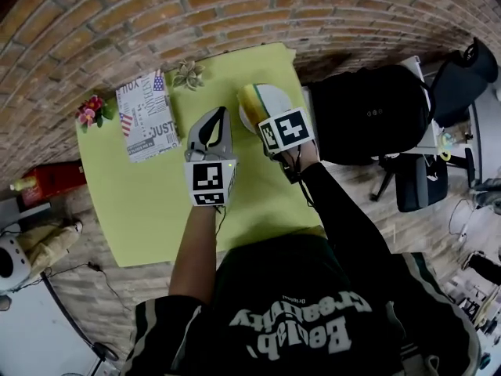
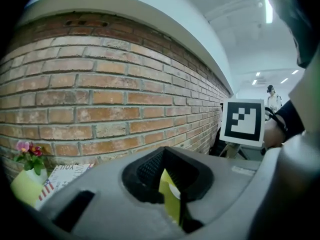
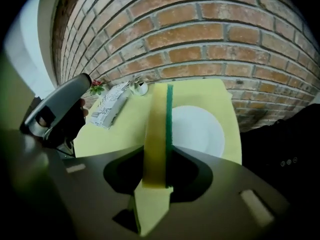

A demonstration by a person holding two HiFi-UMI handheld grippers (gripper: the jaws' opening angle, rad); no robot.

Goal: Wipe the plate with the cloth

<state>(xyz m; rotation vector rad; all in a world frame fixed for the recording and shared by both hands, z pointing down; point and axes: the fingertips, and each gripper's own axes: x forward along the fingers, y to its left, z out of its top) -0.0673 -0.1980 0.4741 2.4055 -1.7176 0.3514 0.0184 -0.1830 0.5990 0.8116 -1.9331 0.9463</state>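
A white plate lies at the far right of the yellow-green table, near the brick wall. My right gripper hovers at the plate's near left rim, shut on a yellow sponge cloth with a green side. In the right gripper view the cloth stands on edge between the jaws of the right gripper, with the plate just beyond it. My left gripper hangs over the table left of the plate, jaws together and empty; through the left gripper only a sliver of table shows.
A printed magazine lies at the table's far left, with a pink flower pot at the corner and a small flower ornament by the wall. A black backpack sits right of the table. The brick wall runs behind.
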